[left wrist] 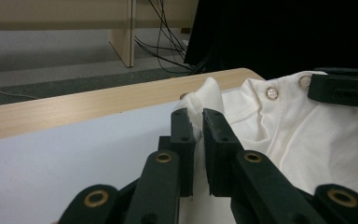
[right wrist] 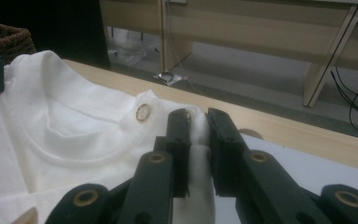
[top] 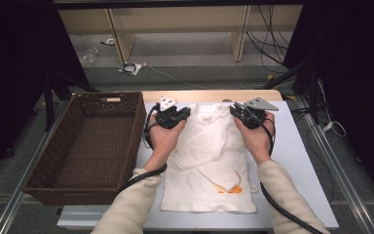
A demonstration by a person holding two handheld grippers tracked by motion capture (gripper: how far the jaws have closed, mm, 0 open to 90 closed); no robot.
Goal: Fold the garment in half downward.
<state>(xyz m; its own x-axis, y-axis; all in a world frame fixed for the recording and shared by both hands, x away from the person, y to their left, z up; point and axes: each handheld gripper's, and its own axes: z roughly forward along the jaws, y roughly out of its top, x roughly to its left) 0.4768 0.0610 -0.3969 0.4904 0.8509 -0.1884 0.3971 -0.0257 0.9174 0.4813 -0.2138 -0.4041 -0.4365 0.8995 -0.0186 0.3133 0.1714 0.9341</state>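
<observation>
We have a white baby shirt [top: 209, 161] lying flat on the pale table [top: 297, 161], neck end away from us and hem towards us, with an orange print near the hem. Our left claw [top: 184, 114] is clenched on the shirt's shoulder corner at the left of the high view; in the left gripper view [left wrist: 196, 122] a peak of cloth stands pinched between its jaws. Our right claw [top: 235, 110] grips the opposite shoulder; in the right gripper view [right wrist: 197, 122] white fabric is squeezed between the jaws, just beside a snap button [right wrist: 143, 112]. A brown wicker basket [top: 63, 141] sits at the table's left, apart from the shirt.
</observation>
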